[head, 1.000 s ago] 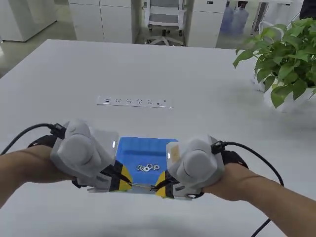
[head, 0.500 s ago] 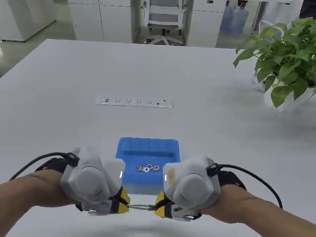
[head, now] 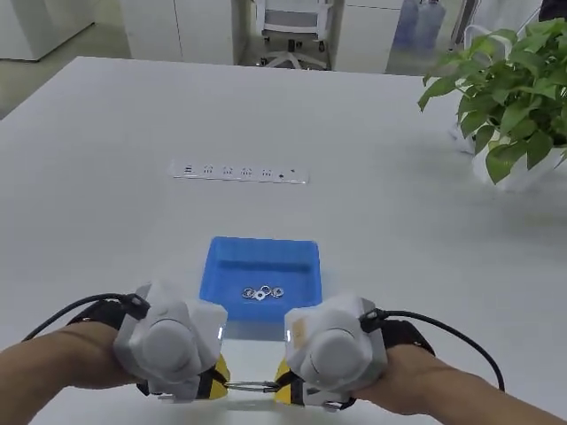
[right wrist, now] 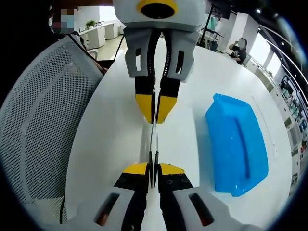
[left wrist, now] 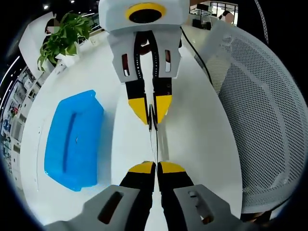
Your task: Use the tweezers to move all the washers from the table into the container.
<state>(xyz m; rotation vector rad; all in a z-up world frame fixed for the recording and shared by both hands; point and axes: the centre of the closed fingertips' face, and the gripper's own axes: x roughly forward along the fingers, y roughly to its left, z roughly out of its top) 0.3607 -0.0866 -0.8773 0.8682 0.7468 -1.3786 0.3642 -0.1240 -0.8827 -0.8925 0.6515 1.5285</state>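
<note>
A blue container point(head: 264, 262) stands on the white table point(head: 399, 221), with several washers point(head: 262, 292) lying together inside it. In front of it, by the table's near edge, my left gripper point(head: 215, 386) and right gripper point(head: 283, 390) face each other. Thin metal tweezers point(head: 251, 386) span the gap, one end in each. In the left gripper view my jaws point(left wrist: 156, 168) are closed on the tweezers point(left wrist: 153, 137), with the container point(left wrist: 72, 139) off to the side. The right gripper view has my jaws point(right wrist: 153, 169) closed on the tweezers point(right wrist: 154, 134).
A white power strip point(head: 239, 172) lies beyond the container. A potted plant point(head: 514, 88) stands at the far right, and an office chair point(head: 292, 27) is past the table's far edge. A mesh chair back point(left wrist: 269, 120) is close behind the grippers.
Both grippers, with the tweezers between them, have drawn back from over the container's front edge toward the near table edge. The washers and container have not moved.
</note>
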